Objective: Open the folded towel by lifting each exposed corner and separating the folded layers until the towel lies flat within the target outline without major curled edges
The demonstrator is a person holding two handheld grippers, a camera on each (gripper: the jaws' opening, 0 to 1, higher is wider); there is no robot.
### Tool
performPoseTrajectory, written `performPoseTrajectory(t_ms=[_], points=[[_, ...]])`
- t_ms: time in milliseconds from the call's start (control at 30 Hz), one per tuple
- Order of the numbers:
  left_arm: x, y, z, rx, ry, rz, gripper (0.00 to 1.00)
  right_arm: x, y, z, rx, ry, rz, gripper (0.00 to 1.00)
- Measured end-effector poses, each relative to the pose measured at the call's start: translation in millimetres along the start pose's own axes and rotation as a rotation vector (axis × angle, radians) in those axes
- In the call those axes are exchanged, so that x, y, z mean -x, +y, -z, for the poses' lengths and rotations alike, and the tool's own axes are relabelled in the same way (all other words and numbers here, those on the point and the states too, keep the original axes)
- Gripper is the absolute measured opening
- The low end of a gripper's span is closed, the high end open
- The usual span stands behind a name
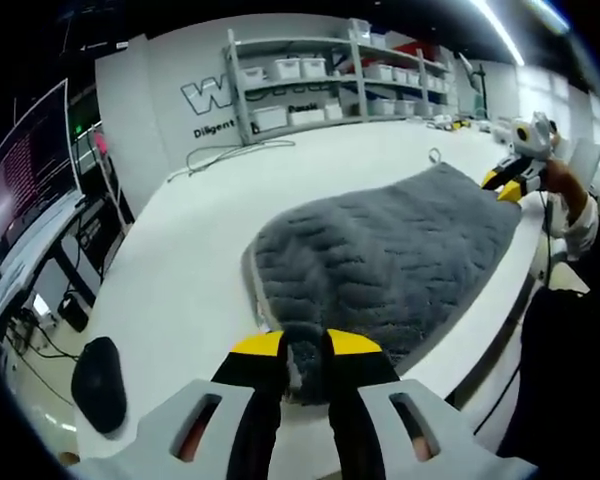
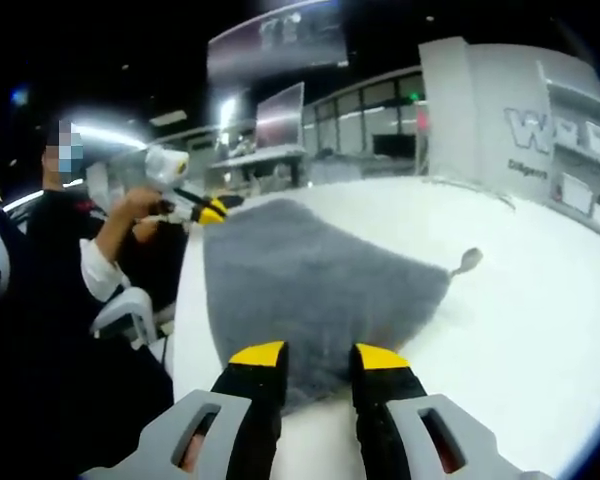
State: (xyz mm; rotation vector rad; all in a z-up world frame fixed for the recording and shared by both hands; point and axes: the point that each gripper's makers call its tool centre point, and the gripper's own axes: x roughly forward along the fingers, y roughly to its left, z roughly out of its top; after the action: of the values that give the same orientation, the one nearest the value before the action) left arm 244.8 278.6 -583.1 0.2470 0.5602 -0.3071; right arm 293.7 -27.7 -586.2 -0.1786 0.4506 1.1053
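Note:
A grey, textured towel lies spread on the white table, reaching its near edge. My left gripper is shut on the towel's near corner, grey pile bunched between the yellow tips. At the far corner my right gripper meets the towel, held by a person's hand. In the right gripper view the towel runs away from my right gripper, its near corner lying between the jaws, which look shut on it. At the opposite corner my left gripper holds on. A small hanging loop sticks out of one edge.
A black oval object lies on the table near the left gripper. A cable trails across the far side. Shelves with white bins line the back wall, and monitors stand off the left. A person stands at the table edge.

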Motion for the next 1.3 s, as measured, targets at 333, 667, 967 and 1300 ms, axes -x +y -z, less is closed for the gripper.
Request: performPoseTrajectory(t_ms=[333, 667, 967, 1300], points=[[-2, 5.7, -2.8, 0.014, 0.000, 0.000, 0.15, 1, -1, -1.2, 0.002, 0.005, -0.001, 0.23], [6, 10.3, -11.5, 0.042, -0.044, 0.033, 0.17, 5, -3, -7.1, 0.019, 0.000, 0.002, 0.23], [8, 25.6, -18.6, 0.049, -0.072, 0.084, 0.19, 16, -14, -23.7, -0.023, -0.104, 0.048, 0.23], [11, 24.4, -15.2, 0.041, -0.063, 0.110, 0.22, 19, -24, -32.7, -0.048, -0.158, 0.100, 0.26]])
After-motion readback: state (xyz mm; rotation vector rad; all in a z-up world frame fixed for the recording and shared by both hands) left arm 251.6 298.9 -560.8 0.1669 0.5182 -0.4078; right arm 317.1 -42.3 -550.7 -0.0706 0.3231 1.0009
